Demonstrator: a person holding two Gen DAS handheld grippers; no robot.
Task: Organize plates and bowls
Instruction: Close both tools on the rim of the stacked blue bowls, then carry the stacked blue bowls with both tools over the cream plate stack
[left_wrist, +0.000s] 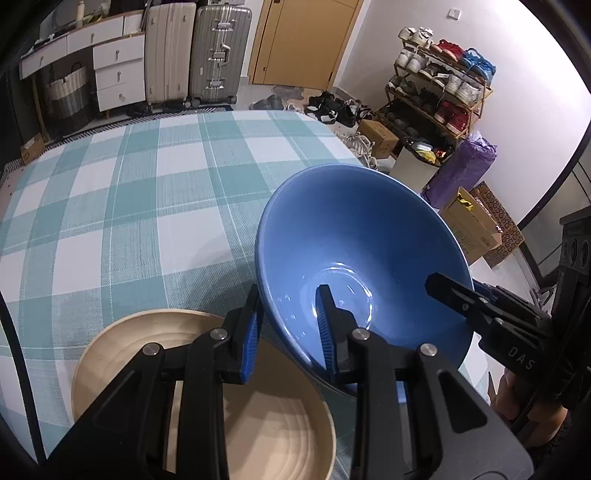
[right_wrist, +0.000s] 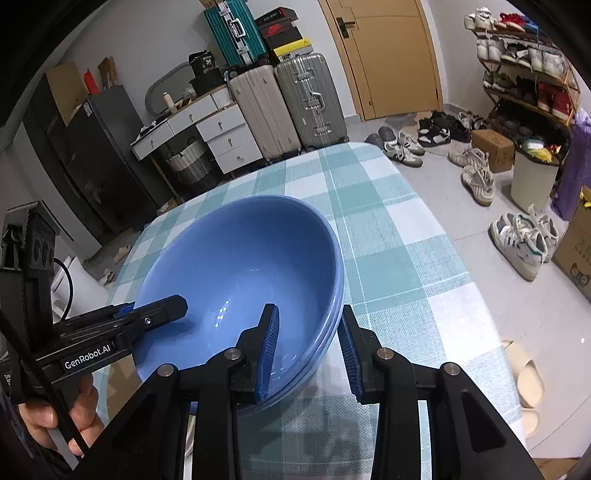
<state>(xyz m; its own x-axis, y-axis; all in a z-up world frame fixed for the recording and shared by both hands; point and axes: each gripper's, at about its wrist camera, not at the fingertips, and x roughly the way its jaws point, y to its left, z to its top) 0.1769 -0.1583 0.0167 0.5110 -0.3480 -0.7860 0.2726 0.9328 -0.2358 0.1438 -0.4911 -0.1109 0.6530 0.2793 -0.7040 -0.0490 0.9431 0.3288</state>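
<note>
A blue bowl (left_wrist: 354, 240) is tilted above the checked table, held by both grippers on opposite rims. My left gripper (left_wrist: 288, 332) straddles its near rim, one finger inside, one outside, shut on it. My right gripper (right_wrist: 308, 350) does the same on the other side of the bowl (right_wrist: 243, 258), which there shows as a stack of blue bowls with layered rims. A beige ribbed bowl (left_wrist: 207, 406) sits on the table under my left gripper, below and left of the blue bowl.
The table carries a teal and white checked cloth (left_wrist: 129, 206). Its right edge (right_wrist: 461, 295) drops to a floor with shoes and slippers (right_wrist: 524, 240). Suitcases (right_wrist: 288, 107), drawers and a shoe rack (left_wrist: 436, 96) stand beyond.
</note>
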